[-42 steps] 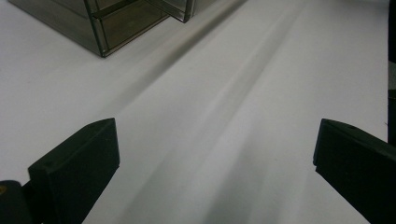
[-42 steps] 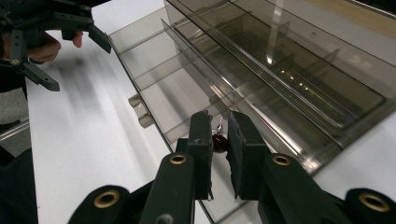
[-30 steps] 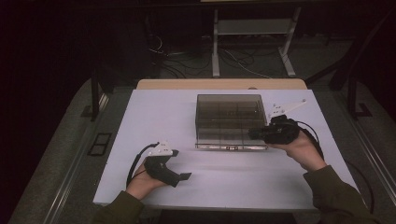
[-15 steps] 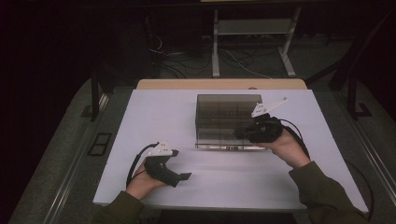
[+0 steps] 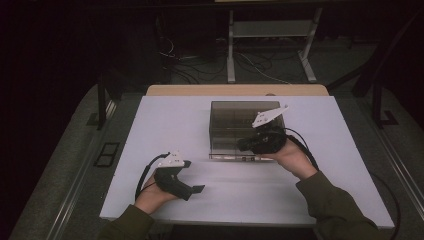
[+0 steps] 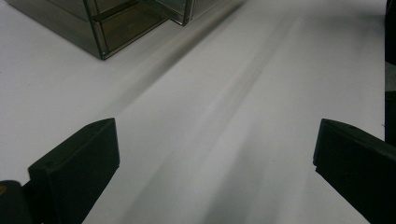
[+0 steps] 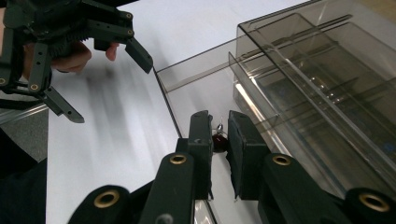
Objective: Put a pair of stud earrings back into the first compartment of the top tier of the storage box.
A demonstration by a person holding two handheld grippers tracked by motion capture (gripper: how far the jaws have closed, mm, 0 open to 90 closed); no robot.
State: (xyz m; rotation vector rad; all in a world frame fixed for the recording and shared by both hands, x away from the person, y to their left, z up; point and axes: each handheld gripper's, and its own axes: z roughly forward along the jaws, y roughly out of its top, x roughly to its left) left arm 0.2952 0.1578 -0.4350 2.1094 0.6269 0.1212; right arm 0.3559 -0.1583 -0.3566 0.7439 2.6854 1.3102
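Note:
A smoky clear drawer box [image 5: 235, 122] stands mid-table, its bottom drawer [image 5: 235, 157] pulled out toward me. My right gripper [image 5: 243, 145] hovers at the front of the box. In the right gripper view that gripper [image 7: 219, 125] is shut on a small dark red bead [image 7: 219, 140] with a metal hook, held over the open drawer [image 7: 196, 93] in front of the box body [image 7: 317, 79]. My left gripper [image 5: 198, 189] rests near the front left of the table, open and holding nothing. It looks along the white table [image 6: 224, 116] toward the box [image 6: 116, 28].
The white table [image 5: 170, 125] has bare room to the left of the box and along the front edge. The left gripper [image 7: 109, 87] shows far off in the right gripper view, with a hand behind it. Cables trail from both grippers.
My right gripper has moved left, from beside the box's right front corner to over the front of the box and its open drawer. The left gripper has stayed put.

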